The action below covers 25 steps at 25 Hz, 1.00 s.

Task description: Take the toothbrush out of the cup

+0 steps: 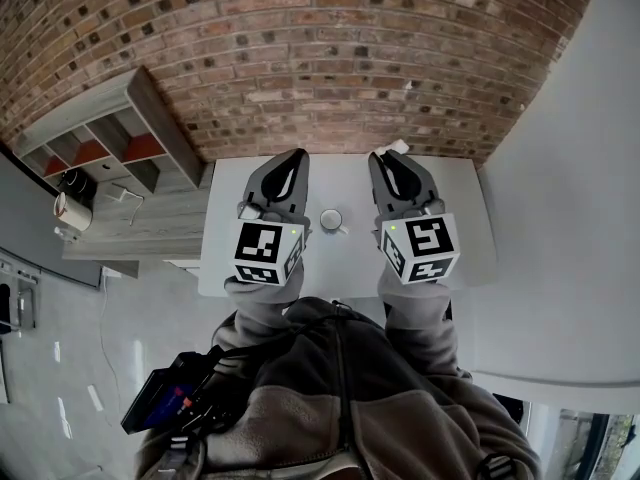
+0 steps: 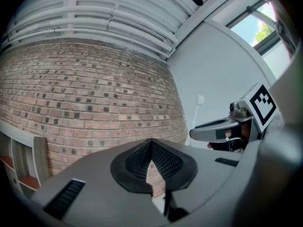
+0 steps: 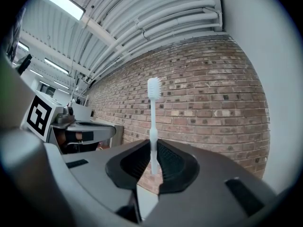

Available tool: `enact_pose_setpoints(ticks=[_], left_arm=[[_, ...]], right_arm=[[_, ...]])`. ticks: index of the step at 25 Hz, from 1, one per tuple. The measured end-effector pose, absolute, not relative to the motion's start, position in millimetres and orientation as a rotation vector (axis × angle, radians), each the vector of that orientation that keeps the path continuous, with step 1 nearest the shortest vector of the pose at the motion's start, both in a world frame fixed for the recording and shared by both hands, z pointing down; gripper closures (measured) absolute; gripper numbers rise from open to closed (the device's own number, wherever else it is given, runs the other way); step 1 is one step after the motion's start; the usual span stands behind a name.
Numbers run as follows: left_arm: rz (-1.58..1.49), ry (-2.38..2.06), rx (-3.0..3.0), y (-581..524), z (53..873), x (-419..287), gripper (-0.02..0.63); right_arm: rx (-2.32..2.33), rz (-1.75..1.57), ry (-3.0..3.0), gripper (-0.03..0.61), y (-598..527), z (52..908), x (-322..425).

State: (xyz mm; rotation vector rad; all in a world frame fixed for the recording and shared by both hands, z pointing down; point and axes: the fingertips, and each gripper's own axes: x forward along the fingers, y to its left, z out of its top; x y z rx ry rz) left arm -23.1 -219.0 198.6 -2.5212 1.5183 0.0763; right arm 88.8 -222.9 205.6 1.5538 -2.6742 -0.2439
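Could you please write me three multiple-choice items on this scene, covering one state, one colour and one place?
1. The right gripper is:
A. open and empty
B. shut on the toothbrush
C. shut on a spoon

2. The toothbrush is:
A. red
B. black
C. white

3. The cup stands:
A. on the table
B. on a chair
C. on the floor

Answers:
1 B, the right gripper view shows its jaws clamping the handle.
2 C, it shows white against the brick.
3 A, the head view shows it on the tabletop.
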Motion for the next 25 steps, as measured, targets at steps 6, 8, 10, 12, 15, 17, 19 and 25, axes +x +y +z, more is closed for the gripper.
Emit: enact_pose_setpoints(ticks=[6,8,10,12,15,17,19,25], left_arm=[[0.064,1.515,-2.512,-218,203,-15,0.611],[0.061,1.515,-2.515,-219,204,-14,0.611],[0.055,1.515,-2.520,-220,203,-13,0.611],[0.048,1.515,-2.523,-220,203,-13,0.611],[0.044,1.515,-2.519,-220,204,-11,0.611],[0.047,1.517,-2.519,-219,206,-9,0.611],[0.050,1.521,-2.520,-218,208,-9,0.611],[0.041,1.522,-2.527,-218,204,-12,0.611]], right_arm=[[1.579,-0.254,-2.674,0.534,-221,209,98],[1.583,-0.250,-2.674,0.535,-222,209,100],[1.586,-0.242,-2.670,0.534,-222,208,100],[1.597,-0.239,-2.667,0.534,-222,206,101],[1.615,-0.247,-2.668,0.534,-220,205,104],[1.617,-0.254,-2.671,0.534,-219,205,105],[1.615,-0.258,-2.672,0.534,-217,206,105],[1.610,-0.265,-2.654,0.534,-214,200,99]])
